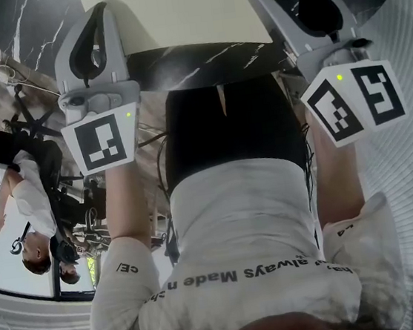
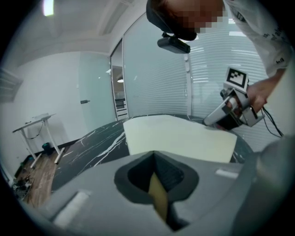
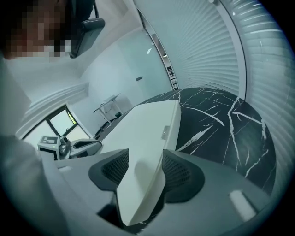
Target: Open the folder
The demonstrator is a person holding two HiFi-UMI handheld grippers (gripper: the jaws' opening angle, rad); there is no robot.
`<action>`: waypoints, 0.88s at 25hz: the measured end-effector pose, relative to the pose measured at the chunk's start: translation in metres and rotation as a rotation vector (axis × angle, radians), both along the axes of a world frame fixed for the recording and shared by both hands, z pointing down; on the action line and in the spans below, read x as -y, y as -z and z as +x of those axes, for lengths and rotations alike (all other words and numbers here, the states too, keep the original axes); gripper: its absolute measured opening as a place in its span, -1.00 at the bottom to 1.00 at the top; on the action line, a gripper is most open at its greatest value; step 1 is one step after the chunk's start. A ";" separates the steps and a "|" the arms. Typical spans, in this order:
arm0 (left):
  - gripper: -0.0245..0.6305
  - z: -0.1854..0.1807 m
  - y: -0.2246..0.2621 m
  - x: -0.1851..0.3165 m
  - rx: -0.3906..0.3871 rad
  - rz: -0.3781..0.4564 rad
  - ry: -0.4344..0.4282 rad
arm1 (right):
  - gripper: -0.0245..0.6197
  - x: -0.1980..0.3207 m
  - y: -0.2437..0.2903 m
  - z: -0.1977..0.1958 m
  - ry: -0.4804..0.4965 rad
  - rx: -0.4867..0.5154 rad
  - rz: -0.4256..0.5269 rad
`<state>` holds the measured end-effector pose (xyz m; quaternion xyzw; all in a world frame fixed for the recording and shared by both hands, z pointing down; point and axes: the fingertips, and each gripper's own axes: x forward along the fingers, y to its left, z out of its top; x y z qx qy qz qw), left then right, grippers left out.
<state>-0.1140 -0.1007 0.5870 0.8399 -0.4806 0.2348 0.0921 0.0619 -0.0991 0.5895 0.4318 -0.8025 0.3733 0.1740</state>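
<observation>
- Folder (image 2: 179,138): cream, lies flat & closed on the black marble counter (image 3: 221,129), close to the edge nearest us; nothing sits on top of it.
- Left tool (image 2: 159,196): jaws pressed together on a thin cream strip. We take it for the folder's cover edge, but can't confirm which layer.
- Right tool (image 3: 140,179): pinching a thick white corner of the folder btw. its ribbed pads; looks like the full thickness.
- Step, as we judge it: grip is set at both ends of the near side; the opening itself is not yet begun.
- Next move prob. needs the left tool to swing the cover up & over while the right one keeps the lower part down. If the right has the cover too, it must let go or re-grip lower, else the cover won't lift.
- Small tab (image 3: 165,132) on the folder's side edge; purpose unclear.
- Around: slatted blinds (image 3: 207,50) behind the counter, a light desk (image 2: 34,122) well apart, another person (image 1: 24,198) off to one side.
- In the way: we see nothing blocking the cover's swing except the tools themselves.
</observation>
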 end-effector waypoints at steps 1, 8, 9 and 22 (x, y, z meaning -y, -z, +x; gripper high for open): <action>-0.93 0.000 0.000 0.000 -0.008 0.003 0.003 | -0.21 0.000 0.000 0.001 -0.012 0.016 -0.009; -0.93 0.000 0.007 0.002 -0.075 0.044 0.035 | -0.21 0.006 0.006 0.005 -0.097 0.163 -0.068; -0.93 -0.001 0.008 0.003 -0.083 0.051 0.042 | -0.21 0.007 0.006 0.005 -0.113 0.179 -0.075; -0.92 -0.002 0.008 -0.010 -0.107 0.051 0.111 | -0.22 0.007 0.008 0.004 -0.126 0.170 -0.062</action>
